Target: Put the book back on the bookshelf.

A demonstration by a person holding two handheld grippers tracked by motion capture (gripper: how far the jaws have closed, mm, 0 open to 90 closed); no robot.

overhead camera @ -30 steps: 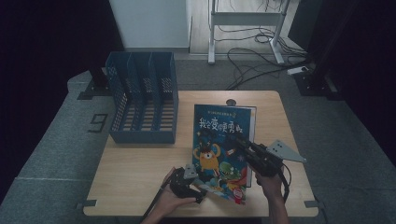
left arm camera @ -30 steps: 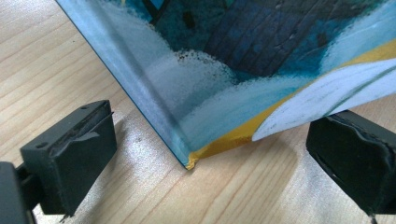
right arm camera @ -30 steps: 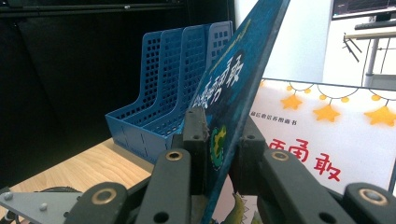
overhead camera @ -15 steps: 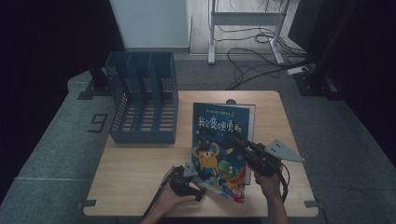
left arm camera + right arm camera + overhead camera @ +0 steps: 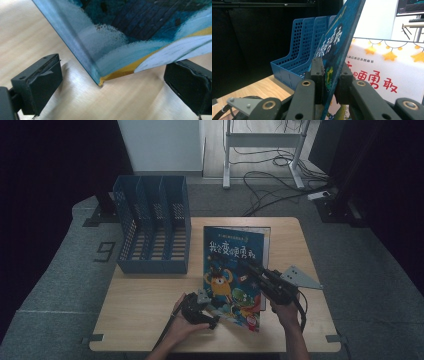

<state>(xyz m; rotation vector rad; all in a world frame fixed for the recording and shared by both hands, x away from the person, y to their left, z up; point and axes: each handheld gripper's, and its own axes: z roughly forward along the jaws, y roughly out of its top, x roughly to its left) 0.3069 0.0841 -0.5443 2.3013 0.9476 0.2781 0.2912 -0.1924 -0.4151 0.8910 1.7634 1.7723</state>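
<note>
Right gripper (image 5: 254, 269) clamps the blue picture book's cover (image 5: 337, 47), lifted at a tilt over the title page (image 5: 384, 75). Left gripper (image 5: 112, 82) jaws stand wide apart on either side of the book's near corner, not touching it. Book lies on the table (image 5: 145, 295), just right of the blue file rack (image 5: 152, 232)

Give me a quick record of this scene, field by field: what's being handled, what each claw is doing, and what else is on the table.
Item in hand: blue picture book cover, lifted and tilted up from the page beneath it
Right claw: shut on the blue picture book cover, pads on both faces
Left claw: open, jaws either side of the cover's lower corner, not pressing it
Nearby: blue file rack with upright slots, to the left of the book
Surface: wooden table
</note>
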